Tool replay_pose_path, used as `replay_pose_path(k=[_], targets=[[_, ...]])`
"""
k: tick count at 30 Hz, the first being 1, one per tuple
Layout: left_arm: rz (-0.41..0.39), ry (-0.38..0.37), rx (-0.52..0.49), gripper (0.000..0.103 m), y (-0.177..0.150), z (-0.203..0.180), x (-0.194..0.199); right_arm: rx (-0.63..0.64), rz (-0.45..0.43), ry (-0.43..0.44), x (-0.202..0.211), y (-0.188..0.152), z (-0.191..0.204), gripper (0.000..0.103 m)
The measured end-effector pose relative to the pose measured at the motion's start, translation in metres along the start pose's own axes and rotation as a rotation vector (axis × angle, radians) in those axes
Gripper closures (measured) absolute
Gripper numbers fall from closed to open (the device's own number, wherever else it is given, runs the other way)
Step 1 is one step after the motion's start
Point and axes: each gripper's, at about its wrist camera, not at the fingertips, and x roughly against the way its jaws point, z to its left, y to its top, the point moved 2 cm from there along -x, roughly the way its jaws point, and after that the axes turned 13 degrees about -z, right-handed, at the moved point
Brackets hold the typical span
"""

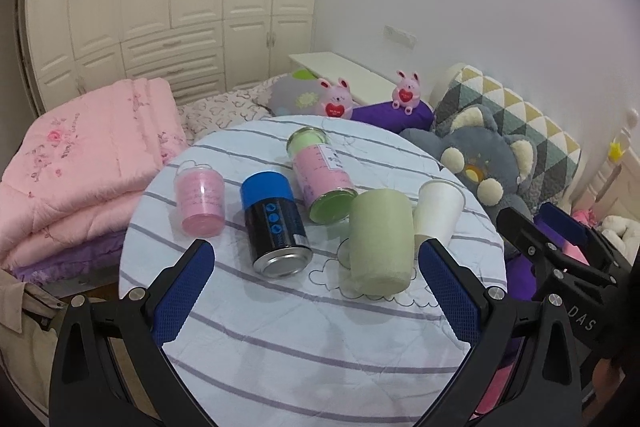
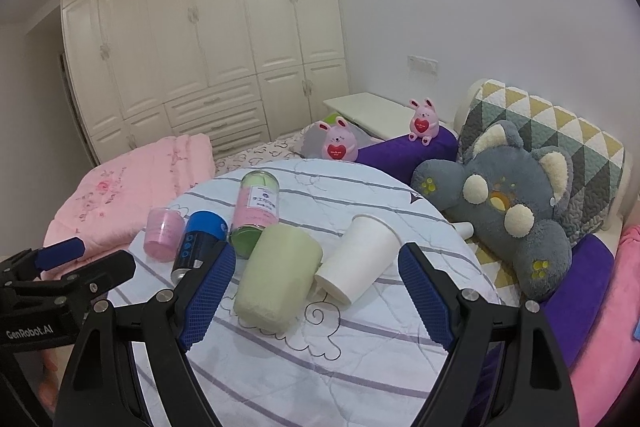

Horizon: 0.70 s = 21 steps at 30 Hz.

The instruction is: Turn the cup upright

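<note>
A white paper cup (image 2: 358,259) lies on its side on the round striped table (image 2: 320,355), mouth toward the far side; in the left wrist view the cup (image 1: 438,213) shows behind a pale green cylinder (image 1: 380,241). My right gripper (image 2: 316,291) is open and empty, its blue pads wide apart just short of the cup and the green cylinder (image 2: 278,277). My left gripper (image 1: 314,291) is open and empty, held in front of a black can with a blue cap (image 1: 276,225).
A small pink cup (image 1: 200,203) and a pink-and-green tube (image 1: 322,177) also lie on the table. A folded pink quilt (image 1: 80,163) is to the left. A grey plush pillow (image 2: 516,207), purple bolster (image 2: 404,147) and pink bunnies stand behind.
</note>
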Motion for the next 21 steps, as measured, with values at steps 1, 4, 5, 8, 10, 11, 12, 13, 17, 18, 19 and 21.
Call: replay_pose_path(k=[1,4,5,8,10,11,12,13,17,18,19,21], targets=[[0.009,-0.004,-0.001,0.000,0.000,-0.002,-0.004,-0.001,0.002,-0.003,-0.002,0.000,-0.002,0.018],[0.052,-0.036,-0.011,0.000,-0.001,-0.012,-0.019,-0.006,0.011,-0.016,-0.009,-0.001,-0.008,0.018],[0.067,-0.043,-0.020,0.000,-0.002,-0.016,-0.024,-0.009,0.014,-0.022,-0.011,-0.002,-0.011,0.018],[0.110,-0.058,-0.061,0.000,-0.007,-0.032,-0.042,-0.024,0.024,-0.043,-0.018,-0.002,-0.024,0.018],[0.150,-0.066,-0.089,0.000,-0.010,-0.042,-0.055,-0.039,0.027,-0.059,-0.022,-0.003,-0.036,0.018],[0.167,-0.066,-0.097,0.000,-0.012,-0.045,-0.061,-0.046,0.029,-0.065,-0.024,-0.004,-0.040,0.018],[0.192,-0.064,-0.108,0.000,-0.014,-0.049,-0.069,-0.052,0.033,-0.072,-0.026,-0.004,-0.045,0.018],[0.219,-0.065,-0.116,0.000,-0.017,-0.053,-0.077,-0.059,0.036,-0.076,-0.028,-0.005,-0.049,0.018],[0.301,-0.074,-0.154,0.000,-0.028,-0.067,-0.099,-0.076,0.054,-0.084,-0.037,-0.009,-0.063,0.018],[0.316,-0.077,-0.165,0.000,-0.031,-0.070,-0.103,-0.081,0.057,-0.083,-0.038,-0.010,-0.065,0.018],[0.329,-0.075,-0.176,0.000,-0.034,-0.073,-0.108,-0.086,0.060,-0.083,-0.041,-0.011,-0.068,0.018],[0.353,-0.071,-0.198,0.000,-0.040,-0.079,-0.117,-0.094,0.066,-0.080,-0.045,-0.013,-0.073,0.018]])
